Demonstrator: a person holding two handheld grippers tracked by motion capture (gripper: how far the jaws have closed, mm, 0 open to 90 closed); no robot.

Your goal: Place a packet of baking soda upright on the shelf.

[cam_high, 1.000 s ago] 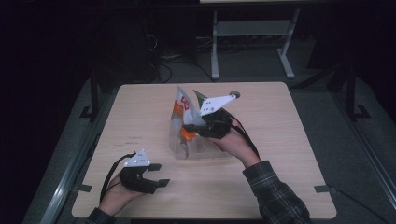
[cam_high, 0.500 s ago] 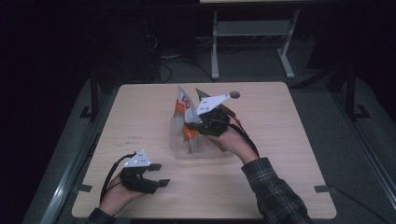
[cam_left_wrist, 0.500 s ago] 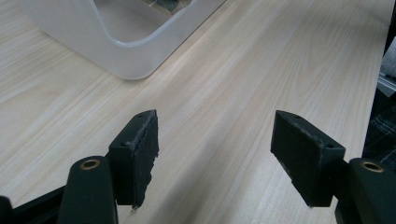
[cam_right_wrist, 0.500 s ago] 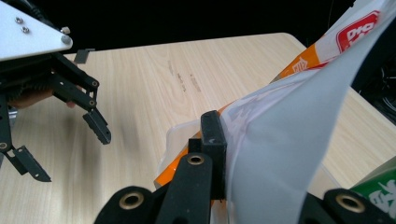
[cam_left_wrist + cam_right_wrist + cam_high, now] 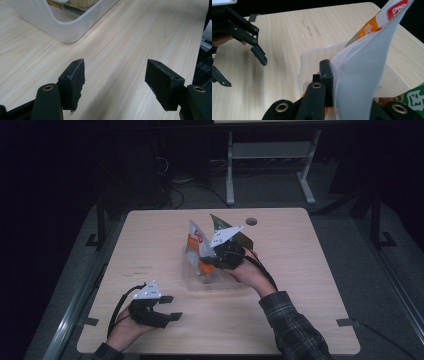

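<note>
A white and orange snack bag point(image 5: 195, 244) stands upright in a clear plastic bin point(image 5: 220, 287) at the middle of the table. My right gripper point(image 5: 206, 263) is shut on this bag low down, just above the bin. In the right gripper view one black finger point(image 5: 325, 72) presses the bag's white back point(image 5: 367, 75), which hides the other finger. A green bag point(image 5: 223, 224) leans behind my right hand. My left gripper point(image 5: 172, 307) rests near the front left of the table, its jaws open point(image 5: 115, 75) with only bare wood between them.
The bin's rounded corner point(image 5: 62, 27) lies ahead of the left jaws. A round cable hole point(image 5: 251, 221) sits at the table's far edge. A metal frame point(image 5: 270, 155) stands on the floor beyond the table. Bare tabletop surrounds the bin.
My right gripper has sunk a little with the white and orange bag, bringing its lower end deeper into the bin. The left gripper has stayed where it was.
</note>
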